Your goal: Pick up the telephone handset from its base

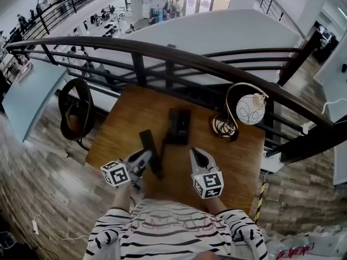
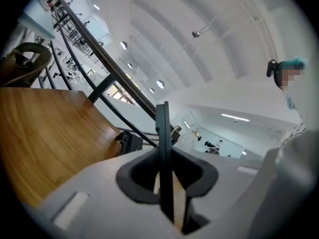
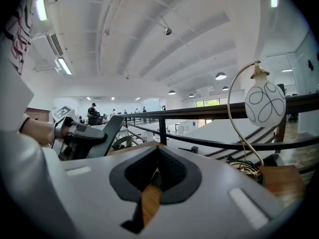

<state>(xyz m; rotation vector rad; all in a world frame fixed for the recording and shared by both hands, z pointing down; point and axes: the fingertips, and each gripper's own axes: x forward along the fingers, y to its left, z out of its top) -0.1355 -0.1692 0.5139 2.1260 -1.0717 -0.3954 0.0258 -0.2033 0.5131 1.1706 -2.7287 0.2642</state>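
The black telephone handset (image 1: 149, 149) hangs above the wooden table (image 1: 238, 156), lifted off the black telephone base (image 1: 179, 125), which sits mid-table. My left gripper (image 1: 143, 161) is shut on the handset's near end. In the left gripper view the handset (image 2: 163, 148) stands edge-on as a thin dark slab between the jaws of the left gripper (image 2: 164, 133), with the base (image 2: 130, 142) beyond it. My right gripper (image 1: 197, 157) hovers to the handset's right, shut and empty. The right gripper view shows the right gripper (image 3: 158, 151) with closed jaws, and the held handset (image 3: 113, 127) at the left.
A desk lamp with a white globe (image 1: 250, 108) and a coiled wire foot (image 1: 223, 127) stands at the table's back right. A dark railing (image 1: 162, 56) runs just behind the table, with a drop beyond. A round black chair (image 1: 76, 110) stands left of the table.
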